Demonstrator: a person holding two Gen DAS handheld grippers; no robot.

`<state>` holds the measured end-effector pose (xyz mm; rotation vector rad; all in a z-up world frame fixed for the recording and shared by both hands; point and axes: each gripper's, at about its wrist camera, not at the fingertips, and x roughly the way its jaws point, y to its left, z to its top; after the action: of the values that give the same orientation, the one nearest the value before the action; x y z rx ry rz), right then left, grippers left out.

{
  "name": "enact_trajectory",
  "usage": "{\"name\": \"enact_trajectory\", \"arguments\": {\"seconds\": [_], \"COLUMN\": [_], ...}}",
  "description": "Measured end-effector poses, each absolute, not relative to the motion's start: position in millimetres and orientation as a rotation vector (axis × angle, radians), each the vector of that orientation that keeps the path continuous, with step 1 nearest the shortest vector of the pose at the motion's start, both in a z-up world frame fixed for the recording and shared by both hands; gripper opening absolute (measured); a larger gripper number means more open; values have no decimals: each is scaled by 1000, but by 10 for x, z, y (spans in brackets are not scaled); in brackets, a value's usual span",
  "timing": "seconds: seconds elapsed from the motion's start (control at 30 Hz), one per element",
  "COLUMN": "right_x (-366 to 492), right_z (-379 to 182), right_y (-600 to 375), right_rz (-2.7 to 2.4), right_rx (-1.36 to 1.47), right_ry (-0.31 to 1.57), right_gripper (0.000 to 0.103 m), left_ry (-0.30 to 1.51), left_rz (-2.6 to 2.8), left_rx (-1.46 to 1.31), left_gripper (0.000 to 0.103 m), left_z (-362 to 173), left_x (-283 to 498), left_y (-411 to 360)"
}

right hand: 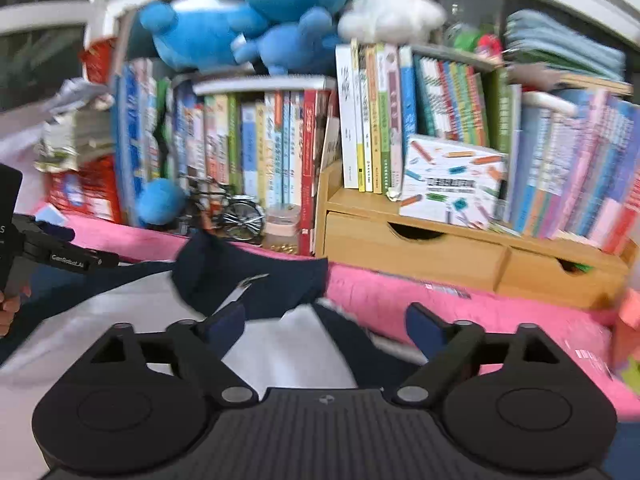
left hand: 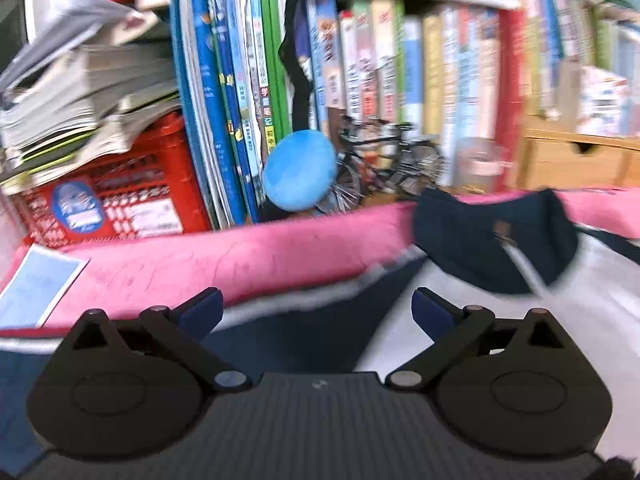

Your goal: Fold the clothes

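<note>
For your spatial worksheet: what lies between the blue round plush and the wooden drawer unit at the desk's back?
In both wrist views, a small model bicycle stands between the blue round plush and the wooden drawer unit, with a pale jar beside it.

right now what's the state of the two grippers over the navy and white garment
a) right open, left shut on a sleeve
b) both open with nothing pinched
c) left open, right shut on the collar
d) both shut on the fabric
b: the left gripper and the right gripper both show their blue pads spread wide apart, and the navy and white garment lies on the pink surface below them, not clamped by either.
</note>
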<state>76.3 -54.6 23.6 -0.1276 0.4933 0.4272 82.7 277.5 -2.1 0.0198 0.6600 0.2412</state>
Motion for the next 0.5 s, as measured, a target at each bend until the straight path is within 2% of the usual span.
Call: {"name": "enact_trajectory", "arguments": {"seconds": [0.1, 0.23, 0.33, 0.5], "right_x": [242, -465, -1025, -1922], "right_z": [252, 137, 31, 21], "right_y": [-733, -862, -893, -891], "right_rz": [405, 347, 272, 198], "right_rx": [-93, -51, -30, -35], "right_ry": [501, 540, 580, 581], "right_gripper": [103, 103, 103, 103], "left_ry": [656, 680, 742, 702], "left_rz": [227, 225, 195, 192], "left_rx": [21, -11, -157, -209], "left_gripper": [103, 103, 103, 103], "left_z": [73, 135, 114, 136], "left_x": [267, -519, -1024, -1740], "left_y": [2551, 2264, 2099, 1788]}}
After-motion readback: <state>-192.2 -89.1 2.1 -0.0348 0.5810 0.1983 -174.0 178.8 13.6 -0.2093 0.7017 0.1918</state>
